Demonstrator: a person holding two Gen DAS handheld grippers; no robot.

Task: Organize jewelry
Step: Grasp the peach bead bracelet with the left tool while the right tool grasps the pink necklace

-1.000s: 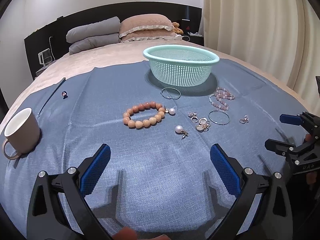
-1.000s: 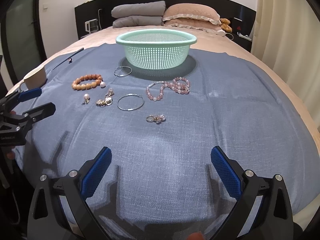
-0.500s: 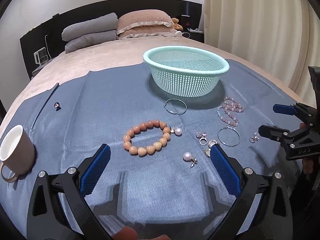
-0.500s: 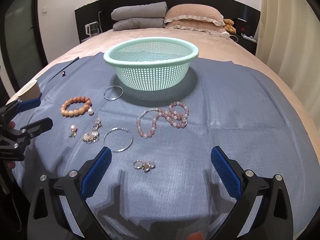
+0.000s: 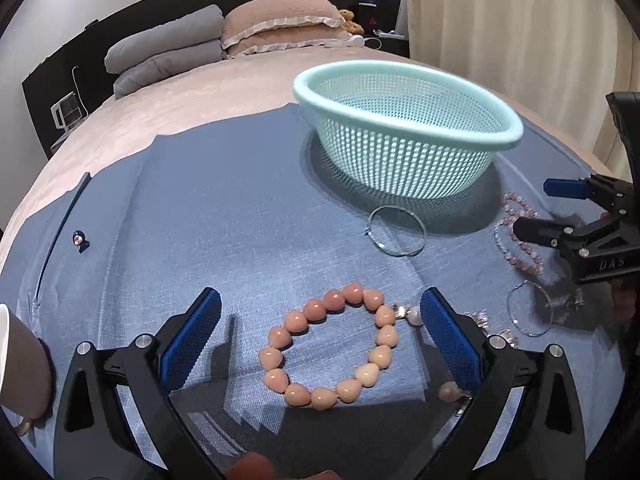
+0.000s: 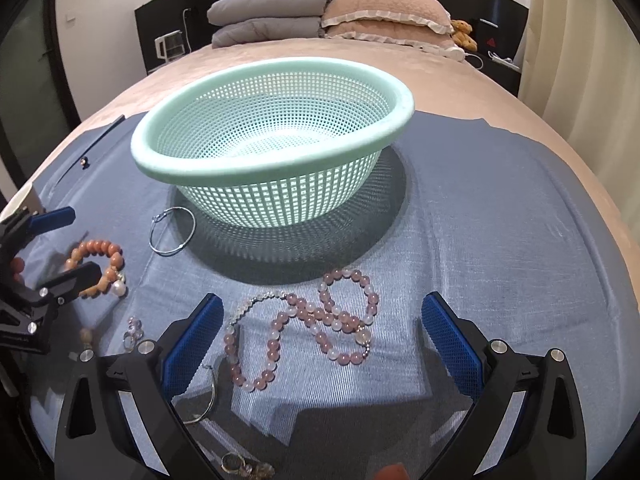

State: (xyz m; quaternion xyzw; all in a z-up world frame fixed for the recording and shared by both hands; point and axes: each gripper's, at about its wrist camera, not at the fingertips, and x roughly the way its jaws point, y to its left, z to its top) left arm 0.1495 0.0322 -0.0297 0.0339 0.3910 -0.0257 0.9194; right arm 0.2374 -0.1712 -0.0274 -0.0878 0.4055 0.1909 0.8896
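Note:
My left gripper is open and empty, its blue pads on either side of an orange bead bracelet lying on the blue cloth. My right gripper is open and empty, straddling a pink bead necklace. A mint mesh basket stands just beyond; it also shows in the left wrist view. A silver bangle lies in front of the basket. A second bangle, pearl earrings and small rings lie between the grippers.
A white cup stands at the cloth's left edge. A small ring and a dark stick lie at far left. Pillows lie at the head of the bed, with curtains on the right.
Both grippers have moved forward and down toward the cloth. The left now straddles the orange bracelet, the right the pink necklace. Both stayed open.

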